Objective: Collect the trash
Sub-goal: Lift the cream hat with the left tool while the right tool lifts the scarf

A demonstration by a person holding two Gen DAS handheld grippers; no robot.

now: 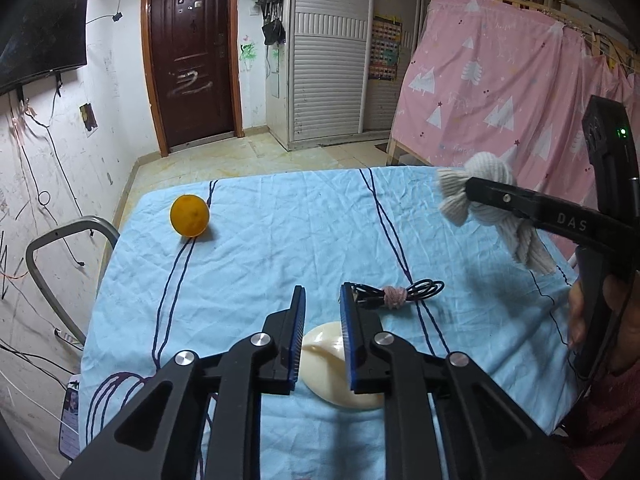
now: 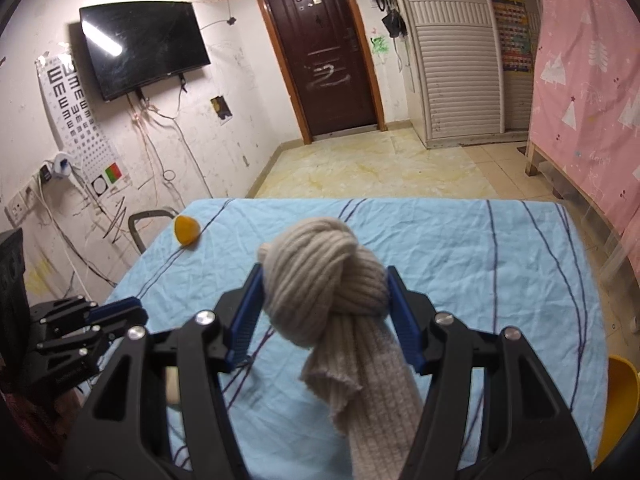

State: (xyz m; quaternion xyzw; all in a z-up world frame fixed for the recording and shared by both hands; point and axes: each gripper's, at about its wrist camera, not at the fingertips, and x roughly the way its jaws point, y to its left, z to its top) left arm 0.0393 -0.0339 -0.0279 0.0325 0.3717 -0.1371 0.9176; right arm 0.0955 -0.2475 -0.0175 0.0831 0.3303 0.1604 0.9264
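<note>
Knotted beige sock [image 2: 332,280] is pinched at the knot in your right tool [image 2: 325,300], held in the air above the blue-sheeted desk [image 1: 280,240]; its tail dangles and could snag or slip the grip w/ a fast swing. Left tool [image 1: 322,336] is part open, holding nothing, over a cream shell-like piece [image 1: 324,360]; the coiled cable [image 1: 400,294] just beside could get caught. Orange [image 1: 189,216] may roll. Readable: "DAS" on right tool's body.

Both wrist views look across the blue-clothed table [image 1: 280,240] toward the door [image 2: 320,48].
</note>
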